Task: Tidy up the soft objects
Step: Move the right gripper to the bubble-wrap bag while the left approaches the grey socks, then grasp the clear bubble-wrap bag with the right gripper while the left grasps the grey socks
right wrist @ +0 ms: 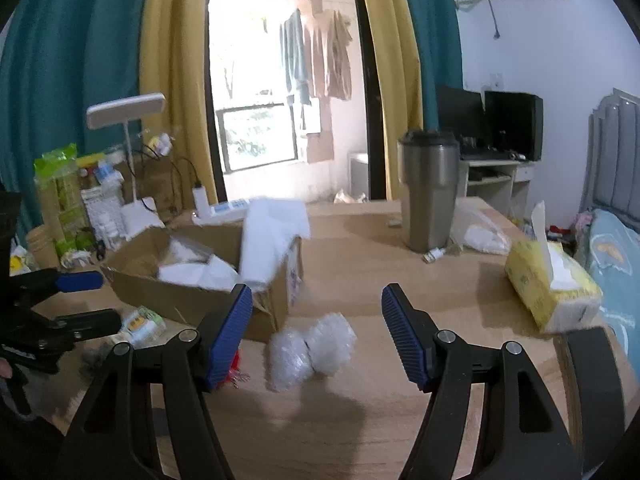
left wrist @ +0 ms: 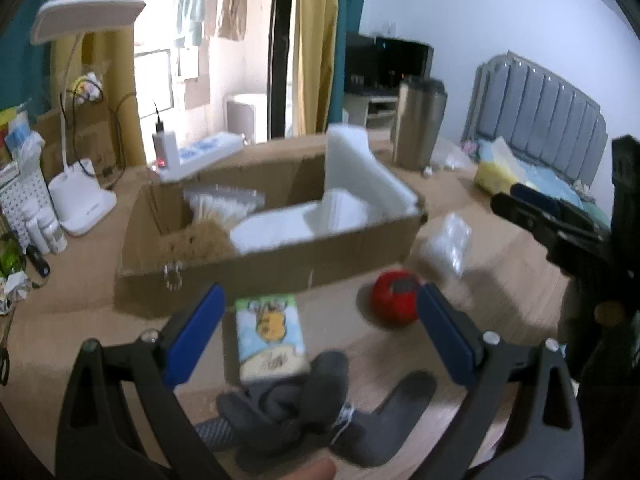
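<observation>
My left gripper (left wrist: 320, 308) is open above the wooden table, with a green tissue pack (left wrist: 270, 338) and dark grey socks (left wrist: 288, 404) lying between and below its fingers. A red soft ball (left wrist: 390, 300) lies by the right finger. An open cardboard box (left wrist: 280, 256) holding white foam and plastic bags stands just beyond. My right gripper (right wrist: 316, 320) is open and empty, hovering over a crumpled bubble-wrap bundle (right wrist: 310, 350). The box (right wrist: 192, 300) is to its left. The left gripper (right wrist: 76, 300) shows at the left edge of the right wrist view.
A steel tumbler (right wrist: 428, 196) stands behind the box. A yellow tissue box (right wrist: 552, 284) sits at the table's right edge. A white desk lamp (left wrist: 80, 196), power strip (left wrist: 200, 156) and bottles crowd the left. A bed lies beyond the right edge.
</observation>
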{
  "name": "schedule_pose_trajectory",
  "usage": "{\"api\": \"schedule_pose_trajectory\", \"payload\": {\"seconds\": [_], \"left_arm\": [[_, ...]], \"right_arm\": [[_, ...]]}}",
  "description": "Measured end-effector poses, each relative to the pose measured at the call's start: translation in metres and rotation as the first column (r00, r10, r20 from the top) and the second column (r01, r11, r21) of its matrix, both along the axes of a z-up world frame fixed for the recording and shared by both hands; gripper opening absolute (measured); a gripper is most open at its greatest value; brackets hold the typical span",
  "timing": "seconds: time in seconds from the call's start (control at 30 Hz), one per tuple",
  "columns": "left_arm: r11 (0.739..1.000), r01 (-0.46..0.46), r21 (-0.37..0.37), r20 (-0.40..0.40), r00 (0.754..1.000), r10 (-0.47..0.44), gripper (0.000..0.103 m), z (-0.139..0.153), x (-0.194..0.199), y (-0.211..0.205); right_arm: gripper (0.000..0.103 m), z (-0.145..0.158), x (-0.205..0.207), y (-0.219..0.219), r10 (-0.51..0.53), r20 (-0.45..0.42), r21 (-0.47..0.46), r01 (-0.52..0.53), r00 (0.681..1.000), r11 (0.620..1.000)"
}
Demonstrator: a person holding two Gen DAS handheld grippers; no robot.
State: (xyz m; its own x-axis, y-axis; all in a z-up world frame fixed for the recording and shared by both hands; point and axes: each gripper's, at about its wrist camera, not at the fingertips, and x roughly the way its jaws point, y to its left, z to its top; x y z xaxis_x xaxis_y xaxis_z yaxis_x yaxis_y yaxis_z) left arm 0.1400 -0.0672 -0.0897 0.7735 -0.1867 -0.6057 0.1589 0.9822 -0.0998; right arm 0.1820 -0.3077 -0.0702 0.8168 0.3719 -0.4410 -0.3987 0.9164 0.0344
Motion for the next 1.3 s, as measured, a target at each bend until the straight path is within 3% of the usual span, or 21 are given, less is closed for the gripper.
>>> {"api": "schedule_pose_trajectory", "payload": {"seconds": [0.2, 0.4, 0.6, 0.93, 1.1, 1.3], "left_arm": [[1.0, -0.002, -0.003, -0.073, 0.997, 0.002, 0.098, -0.025, -0.009, 0.01], [0.998, -0.016, -0.058, -0.148, 0.989, 0.007, 0.098, -0.043, -0.01, 0.014], [0.998, -0.041, -0.051, -0.189, 0.981, 0.03, 0.097, -0.052, -0.015, 0.015], [0.997, -0.045, -0.069, -0.206, 0.978, 0.03, 0.097, -0.056, -0.015, 0.019], [0.999, -0.036, -0.026, -0.212, 0.977, 0.029, 0.097, -0.057, -0.015, 0.016], [0.999, -0.036, -0.004, -0.222, 0.974, 0.034, 0.097, -0.058, -0.012, 0.014]], "right_arm": [[0.071, -0.02, 0.006, -0.001, -0.021, -0.072, -0.047, 0.018, 0.997, 0.999], [0.071, -0.023, 0.005, 0.002, -0.02, -0.08, -0.059, 0.015, 0.997, 0.998], [0.071, -0.026, 0.009, 0.002, -0.017, -0.097, -0.06, 0.011, 0.995, 0.998], [0.071, -0.038, 0.033, 0.011, -0.011, -0.215, -0.087, -0.008, 0.977, 0.996], [0.071, -0.042, 0.043, 0.017, -0.011, -0.28, -0.092, -0.015, 0.96, 0.996], [0.071, -0.044, 0.051, 0.039, 0.035, -0.301, -0.136, -0.079, 0.953, 0.988]]}}
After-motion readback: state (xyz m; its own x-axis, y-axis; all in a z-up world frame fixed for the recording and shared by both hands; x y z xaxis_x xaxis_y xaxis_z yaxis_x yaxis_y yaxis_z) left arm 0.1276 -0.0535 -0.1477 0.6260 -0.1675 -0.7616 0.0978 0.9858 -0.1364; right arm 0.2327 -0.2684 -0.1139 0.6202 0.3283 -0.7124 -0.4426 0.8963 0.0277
